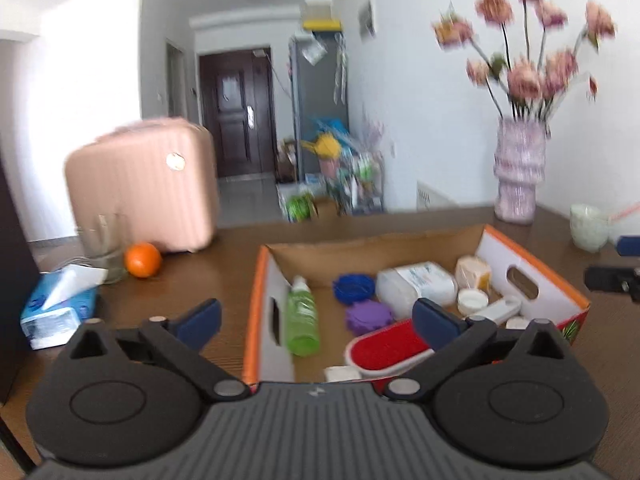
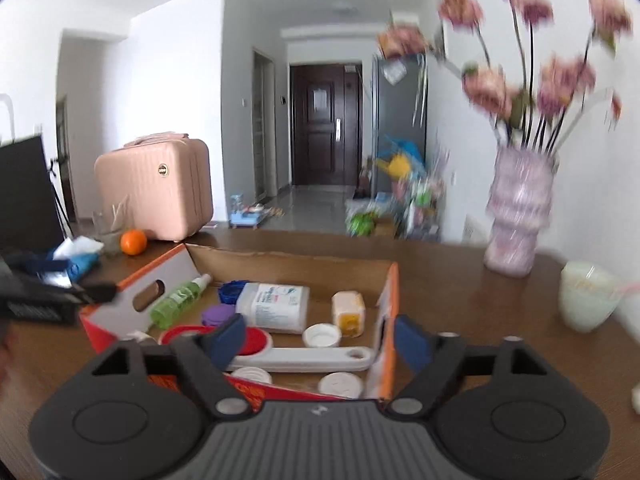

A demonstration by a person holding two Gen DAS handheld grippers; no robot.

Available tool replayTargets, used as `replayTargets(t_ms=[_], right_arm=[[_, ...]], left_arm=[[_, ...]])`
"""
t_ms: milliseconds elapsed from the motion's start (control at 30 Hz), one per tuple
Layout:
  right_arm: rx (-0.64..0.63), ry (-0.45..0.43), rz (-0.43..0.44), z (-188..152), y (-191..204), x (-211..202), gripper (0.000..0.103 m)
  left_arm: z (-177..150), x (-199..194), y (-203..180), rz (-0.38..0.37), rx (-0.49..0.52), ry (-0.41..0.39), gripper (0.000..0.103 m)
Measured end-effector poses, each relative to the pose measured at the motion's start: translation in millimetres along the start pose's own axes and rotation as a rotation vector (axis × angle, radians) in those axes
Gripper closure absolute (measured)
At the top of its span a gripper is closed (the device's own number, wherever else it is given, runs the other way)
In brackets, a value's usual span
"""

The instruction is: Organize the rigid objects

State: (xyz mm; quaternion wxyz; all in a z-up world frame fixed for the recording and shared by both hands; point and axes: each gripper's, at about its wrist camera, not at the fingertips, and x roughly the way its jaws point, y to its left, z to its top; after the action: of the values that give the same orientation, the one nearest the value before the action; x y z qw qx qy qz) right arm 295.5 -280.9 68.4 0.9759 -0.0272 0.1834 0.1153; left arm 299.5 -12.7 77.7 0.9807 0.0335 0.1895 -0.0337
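Note:
An orange-rimmed cardboard box (image 1: 380, 248) (image 2: 288, 264) stands on the wooden table. Inside lie a green spray bottle (image 1: 302, 320) (image 2: 178, 300), a white bottle (image 1: 416, 284) (image 2: 276, 306), a small yellow-white bottle (image 1: 474, 272) (image 2: 349, 312), a blue lid (image 1: 354, 288), a purple lid (image 1: 368, 316), several white caps and a red-and-white brush (image 1: 384, 348) (image 2: 304, 358). My left gripper (image 1: 316, 320) is open across the box's left wall, holding nothing. My right gripper (image 2: 320, 342) is open across the right wall, also holding nothing.
At the table's far left stand a pink suitcase (image 1: 140, 184), an orange (image 1: 143, 260), a glass (image 1: 102, 248) and a blue tissue pack (image 1: 56, 308). A lilac vase of flowers (image 1: 518, 172) and a pale cup (image 1: 588, 226) stand far right.

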Motion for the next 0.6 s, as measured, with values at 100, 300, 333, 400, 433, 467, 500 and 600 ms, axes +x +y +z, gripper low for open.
replayTargets(t_ms=[100, 300, 333, 400, 433, 467, 500, 600], right_arm=[[0.002, -0.031, 0.019, -8, 7, -13, 0.008], [0.053, -0.062, 0.032, -18, 20, -28, 0.008], [0.062, -0.064, 0.035, -19, 22, -30, 0.008], [0.069, -0.062, 0.036, -20, 25, -34, 0.007], [0.065, -0.06, 0.036, -21, 28, -36, 0.007], [0.06, -0.061, 0.035, -21, 30, -40, 0.007], [0.055, -0.065, 0.032, -21, 32, -43, 0.008], [0.053, -0.079, 0.023, -24, 36, -58, 0.008]], left_arm=[[-4, -22, 10, 0.004, -0.028, -0.051, 0.0], [-13, -52, 10, 0.027, -0.003, -0.1, 0.0], [-15, -56, 11, 0.024, -0.006, -0.097, 0.0], [-19, -62, 11, 0.02, -0.002, -0.087, 0.0], [-21, -66, 11, 0.023, 0.002, -0.09, 0.0], [-22, -69, 11, 0.027, 0.004, -0.095, 0.0], [-23, -73, 12, 0.03, 0.002, -0.099, 0.0], [-27, -86, 12, 0.019, -0.013, -0.103, 0.0]])
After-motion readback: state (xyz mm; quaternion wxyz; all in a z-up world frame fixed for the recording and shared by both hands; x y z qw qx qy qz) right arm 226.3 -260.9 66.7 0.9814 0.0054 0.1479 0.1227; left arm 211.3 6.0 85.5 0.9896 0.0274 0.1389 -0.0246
